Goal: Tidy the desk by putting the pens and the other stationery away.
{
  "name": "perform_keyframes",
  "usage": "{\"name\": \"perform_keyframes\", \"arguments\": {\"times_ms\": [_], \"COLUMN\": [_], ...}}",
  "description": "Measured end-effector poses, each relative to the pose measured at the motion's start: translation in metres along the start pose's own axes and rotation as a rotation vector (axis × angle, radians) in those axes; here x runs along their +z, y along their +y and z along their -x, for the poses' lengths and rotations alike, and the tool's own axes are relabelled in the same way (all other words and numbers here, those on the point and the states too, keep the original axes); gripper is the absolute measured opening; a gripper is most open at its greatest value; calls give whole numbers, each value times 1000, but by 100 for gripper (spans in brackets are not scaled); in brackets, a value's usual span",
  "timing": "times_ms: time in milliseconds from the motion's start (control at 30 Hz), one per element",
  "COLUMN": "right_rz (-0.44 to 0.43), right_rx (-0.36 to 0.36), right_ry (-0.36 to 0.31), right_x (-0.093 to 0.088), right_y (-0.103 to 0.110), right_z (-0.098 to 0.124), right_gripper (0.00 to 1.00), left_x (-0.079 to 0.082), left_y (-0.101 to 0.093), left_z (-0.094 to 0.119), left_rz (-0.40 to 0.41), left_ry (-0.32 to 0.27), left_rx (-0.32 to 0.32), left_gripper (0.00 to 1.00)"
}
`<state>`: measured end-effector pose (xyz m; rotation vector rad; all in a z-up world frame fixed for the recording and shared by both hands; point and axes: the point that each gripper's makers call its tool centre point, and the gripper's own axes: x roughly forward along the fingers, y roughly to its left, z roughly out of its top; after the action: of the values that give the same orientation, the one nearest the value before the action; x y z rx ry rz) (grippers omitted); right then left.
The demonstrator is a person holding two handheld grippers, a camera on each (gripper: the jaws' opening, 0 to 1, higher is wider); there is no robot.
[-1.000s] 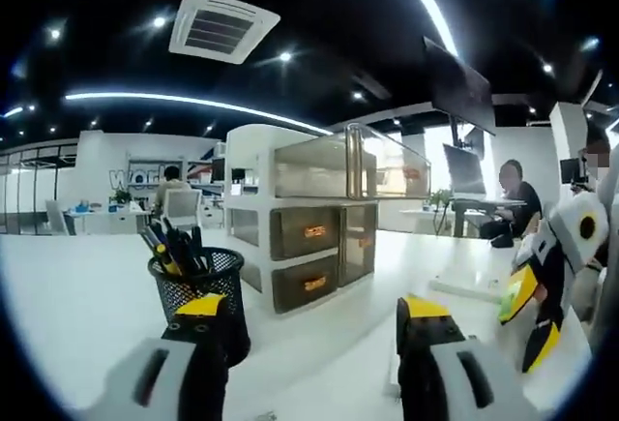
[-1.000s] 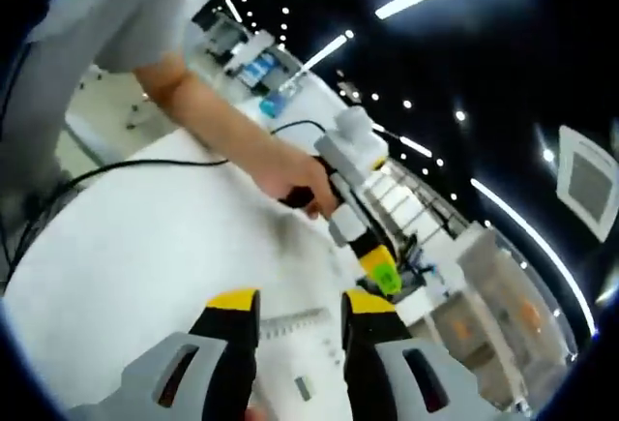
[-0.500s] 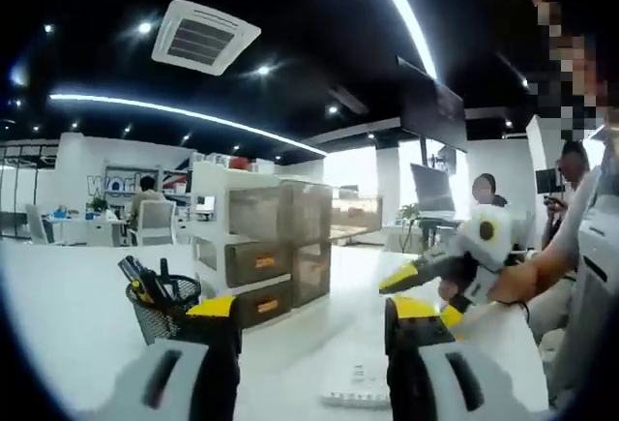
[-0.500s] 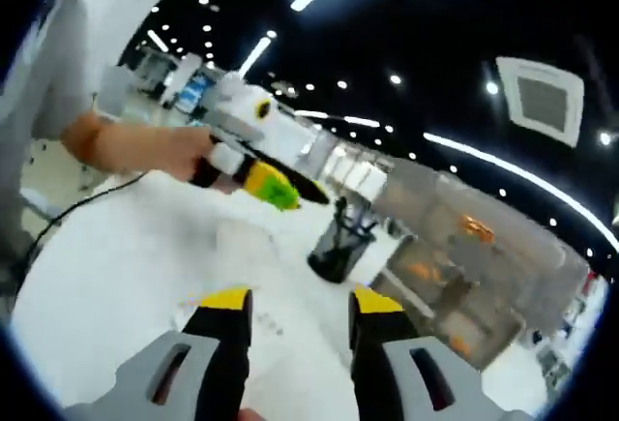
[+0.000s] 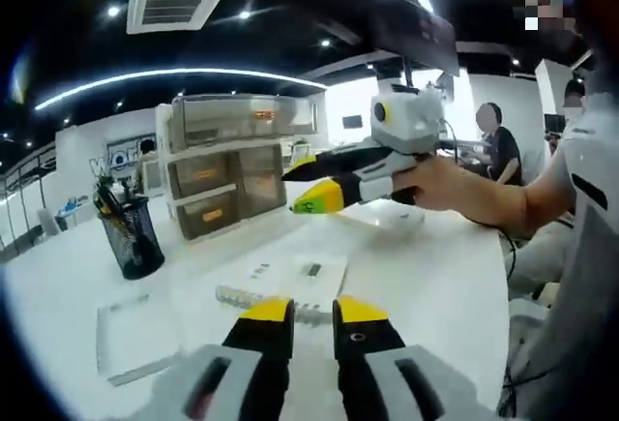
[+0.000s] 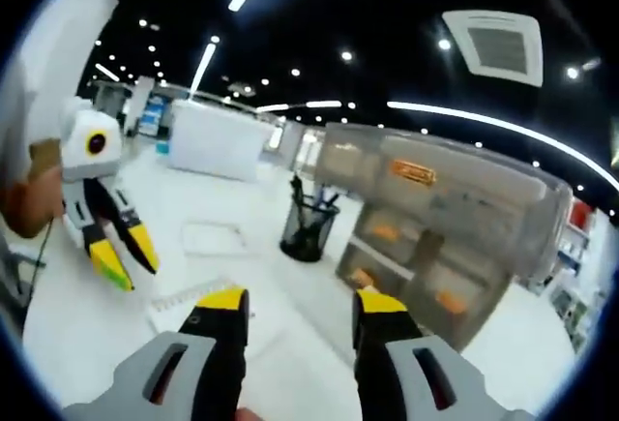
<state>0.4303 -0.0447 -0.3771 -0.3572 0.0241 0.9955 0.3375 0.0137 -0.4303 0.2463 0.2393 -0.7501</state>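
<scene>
A black mesh pen cup (image 5: 131, 237) holding several pens stands on the white desk (image 5: 435, 276), beside a clear drawer cabinet (image 5: 227, 174). A white pad (image 5: 300, 271) with small dark items on it lies ahead of my left gripper (image 5: 312, 313), whose jaws stand close together with a narrow gap and nothing between them. My right gripper (image 5: 302, 189) hovers over the desk, held by a hand (image 5: 455, 189). In the right gripper view, my right gripper (image 6: 302, 302) is wide open and holds nothing. It faces the pen cup (image 6: 308, 227) and the cabinet (image 6: 445, 237), with the left gripper (image 6: 121, 261) at the left.
A clear ruler-like piece (image 5: 126, 339) lies at the desk's left front. A spiral-edged strip (image 5: 251, 297) borders the pad. A flat sheet (image 6: 218, 237) lies near the cup. People sit at desks in the background (image 5: 498, 145). A sleeve (image 5: 580, 198) fills the right side.
My left gripper's jaws have drawn from wide apart to a narrow gap. Both views have swung. The right gripper now hangs mid-view over the desk and faces the cup and drawers.
</scene>
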Motion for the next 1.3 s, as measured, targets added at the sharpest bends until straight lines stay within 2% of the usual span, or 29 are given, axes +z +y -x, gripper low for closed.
{"name": "perform_keyframes", "arguments": {"times_ms": [100,167,267,433,700,1167,1233,1300], "right_rz": [2,17,52,36,32,34,34,35], "right_rx": [4,4,-3,-3,4,12,13,14], "right_ry": [10,34,54,61,69,56,55,52], "right_x": [-3,-8,-11,-14,-15,-11,-10,-9], "right_y": [1,2,1,-3,-2,1,2,2], "right_z": [-1,-3,-3,-3,-3,-1,0,0], "right_gripper": [40,41,41,41,41,41,41,42], "left_x": [-5,-8,-14,-14,-13,-17,-16,-16], "left_y": [7,8,4,1,3,3,3,2], "left_z": [-4,-6,-7,-8,-11,-18,-17,-17], "left_rz": [-57,-43,-11,-30,-54,-108,-105,-62], "left_ry": [35,44,61,51,55,86,89,87], "left_rx": [64,84,72,82,105,113,113,100], "left_gripper": [15,14,13,3,6,3,2,2]}}
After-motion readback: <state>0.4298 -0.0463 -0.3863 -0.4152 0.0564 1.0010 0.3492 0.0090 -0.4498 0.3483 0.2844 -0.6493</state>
